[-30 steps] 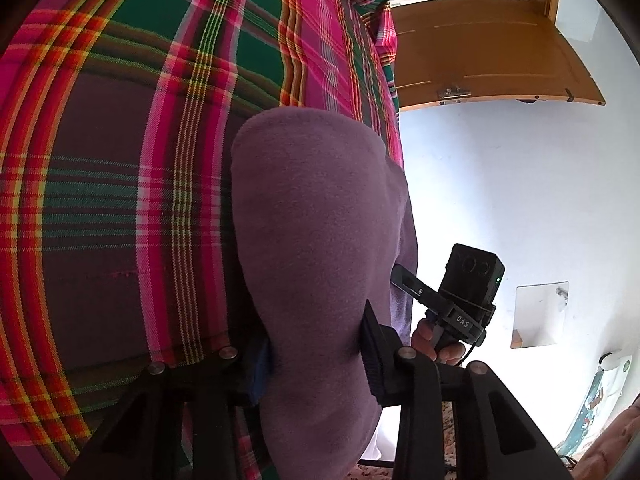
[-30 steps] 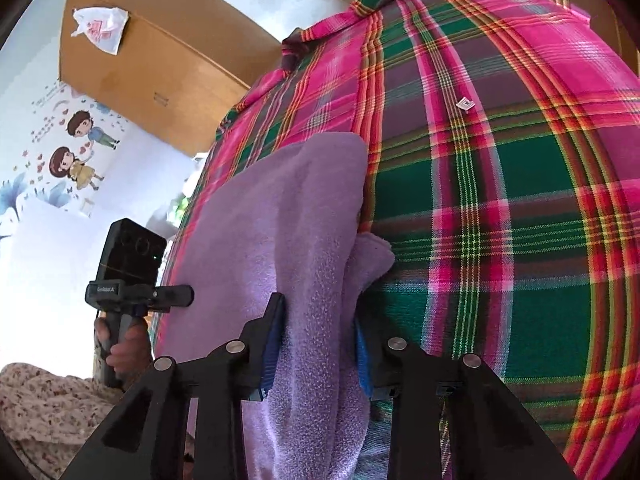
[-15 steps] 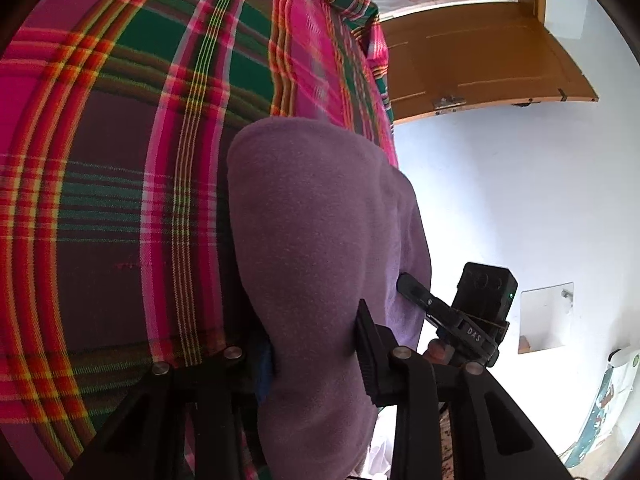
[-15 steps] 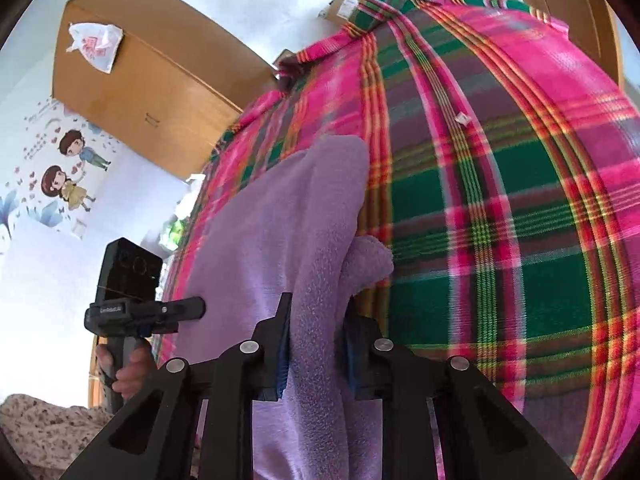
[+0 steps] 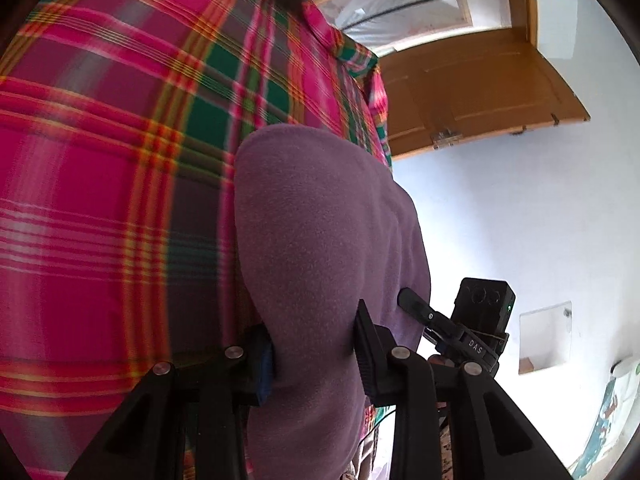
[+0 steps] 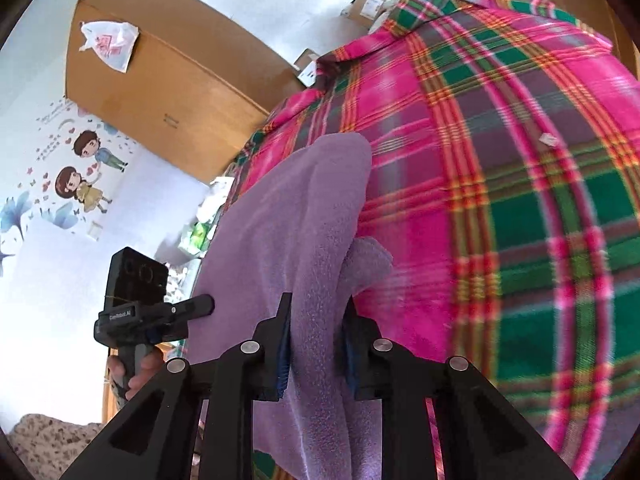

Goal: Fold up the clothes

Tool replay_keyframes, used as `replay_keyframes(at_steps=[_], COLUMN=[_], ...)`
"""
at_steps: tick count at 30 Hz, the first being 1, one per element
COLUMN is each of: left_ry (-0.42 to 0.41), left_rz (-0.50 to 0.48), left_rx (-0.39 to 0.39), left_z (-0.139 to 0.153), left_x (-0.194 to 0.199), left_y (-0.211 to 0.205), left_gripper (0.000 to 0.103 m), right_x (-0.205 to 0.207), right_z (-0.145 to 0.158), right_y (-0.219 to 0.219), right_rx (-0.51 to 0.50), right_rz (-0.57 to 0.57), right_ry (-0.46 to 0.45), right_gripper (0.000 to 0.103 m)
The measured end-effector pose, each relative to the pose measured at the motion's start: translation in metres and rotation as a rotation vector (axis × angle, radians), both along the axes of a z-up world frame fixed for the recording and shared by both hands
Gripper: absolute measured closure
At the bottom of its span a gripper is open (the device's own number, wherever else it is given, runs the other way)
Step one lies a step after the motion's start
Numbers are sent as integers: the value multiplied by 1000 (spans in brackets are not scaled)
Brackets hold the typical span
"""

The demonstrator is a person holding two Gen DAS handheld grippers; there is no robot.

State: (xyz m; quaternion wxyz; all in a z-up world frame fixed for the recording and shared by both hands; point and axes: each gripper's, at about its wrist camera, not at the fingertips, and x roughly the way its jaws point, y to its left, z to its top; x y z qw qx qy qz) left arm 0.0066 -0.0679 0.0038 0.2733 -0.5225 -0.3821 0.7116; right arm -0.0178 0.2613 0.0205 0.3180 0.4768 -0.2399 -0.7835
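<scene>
We see the left gripper [image 5: 314,354] pinching a fold of the purple fleece garment [image 5: 320,232], the cloth bulging up between its two black fingers toward twelve o'clock. In its view the right gripper [image 5: 416,306] shows at four o'clock, its tip against the same fleece. The right gripper's own camera shows its fingers [image 6: 280,344] clamped on another fold of the garment, which rises toward twelve o'clock. At eight o'clock there the left gripper is held by a hand [image 6: 138,372]. Behind the fleece lies the pink and green plaid cloth [image 6: 520,200], filling both views; it is blurred, perhaps from motion. A brown cardboard box [image 6: 160,80] stands at ten o'clock, wall stickers [image 6: 80,176] below it.
</scene>
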Motion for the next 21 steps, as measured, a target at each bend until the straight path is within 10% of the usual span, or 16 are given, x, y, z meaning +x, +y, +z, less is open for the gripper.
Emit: replay_keyframes(at_steps=[21], left_ry=[-25], left_rz=[163], left_rx=[-34], left_z=[-11], left_x=[-59], left_y=[-94], left_gripper=[69], right_x=[-79], right_z=[-14], right_y=[-92], right_rx=[-21], right_rz=[70], right_ry=[-48], right_gripper=[81])
